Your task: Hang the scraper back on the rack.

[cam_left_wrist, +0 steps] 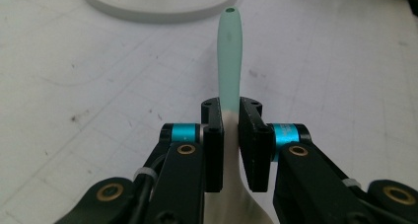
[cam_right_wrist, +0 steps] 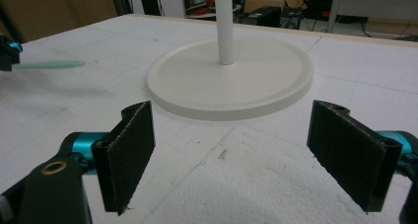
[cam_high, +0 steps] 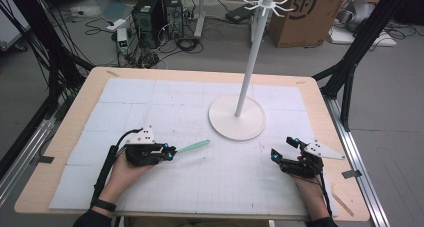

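Left gripper [cam_left_wrist: 229, 123] clamped around a slim mint-green spatula [cam_left_wrist: 229, 56], white toward its head; right gripper [cam_right_wrist: 246, 150] wide apart.

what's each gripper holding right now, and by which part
The left gripper is shut on the spoon, at the neck where the mint handle meets the white bowl end. The right gripper is open, holding nothing.

A lab: computer towers [cam_high: 155, 14], floor cables [cam_high: 187, 43], cardboard box [cam_high: 305, 12].
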The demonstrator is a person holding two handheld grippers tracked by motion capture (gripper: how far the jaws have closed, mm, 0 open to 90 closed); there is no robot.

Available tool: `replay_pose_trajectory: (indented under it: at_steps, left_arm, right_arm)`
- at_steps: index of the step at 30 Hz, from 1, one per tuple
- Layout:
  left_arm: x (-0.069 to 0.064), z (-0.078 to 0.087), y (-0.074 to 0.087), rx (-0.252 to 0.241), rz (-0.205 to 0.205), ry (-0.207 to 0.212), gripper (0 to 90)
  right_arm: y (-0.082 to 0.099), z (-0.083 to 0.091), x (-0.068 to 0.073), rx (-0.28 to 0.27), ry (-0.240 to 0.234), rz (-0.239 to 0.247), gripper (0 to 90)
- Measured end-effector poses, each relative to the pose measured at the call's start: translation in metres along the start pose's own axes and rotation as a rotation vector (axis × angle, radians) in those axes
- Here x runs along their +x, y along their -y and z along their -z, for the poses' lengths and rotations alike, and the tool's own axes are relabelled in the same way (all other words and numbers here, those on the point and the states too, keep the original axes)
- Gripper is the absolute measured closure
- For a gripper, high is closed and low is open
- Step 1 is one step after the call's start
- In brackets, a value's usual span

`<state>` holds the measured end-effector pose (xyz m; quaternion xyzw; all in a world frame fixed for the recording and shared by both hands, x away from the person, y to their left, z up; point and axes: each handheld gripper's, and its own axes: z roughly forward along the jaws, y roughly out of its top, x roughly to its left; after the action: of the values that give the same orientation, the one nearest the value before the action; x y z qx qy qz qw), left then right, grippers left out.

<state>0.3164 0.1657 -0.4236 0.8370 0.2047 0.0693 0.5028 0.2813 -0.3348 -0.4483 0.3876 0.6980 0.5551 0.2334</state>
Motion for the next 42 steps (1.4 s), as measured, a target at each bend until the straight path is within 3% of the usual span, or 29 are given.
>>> replay_pose_trajectory:
  at_steps: [9, 16, 22, 31, 42]
  left_arm:
    - [0.002, 0.008, -0.048, -0.058, 0.006, -0.019, 81.2]
    - [0.005, 0.016, -0.090, -0.099, 0.004, -0.001, 81.2]
    - [0.011, 0.032, -0.134, -0.122, -0.013, 0.004, 81.3]
    - [0.012, 0.055, -0.198, -0.147, -0.047, -0.022, 81.2]
    - [0.012, 0.073, -0.249, -0.174, -0.085, -0.043, 81.2]
  right_arm:
    - [0.000, 0.000, 0.000, -0.001, -0.001, 0.002, 17.7]
    - [0.000, 0.000, -0.001, 0.001, -0.006, -0.002, 17.7]
    - [0.000, 0.000, -0.001, -0.001, -0.005, -0.002, 17.7]
    - [0.000, 0.000, 0.000, 0.000, -0.005, -0.009, 17.7]
    - [0.000, -0.001, -0.001, -0.004, -0.005, -0.007, 17.8]
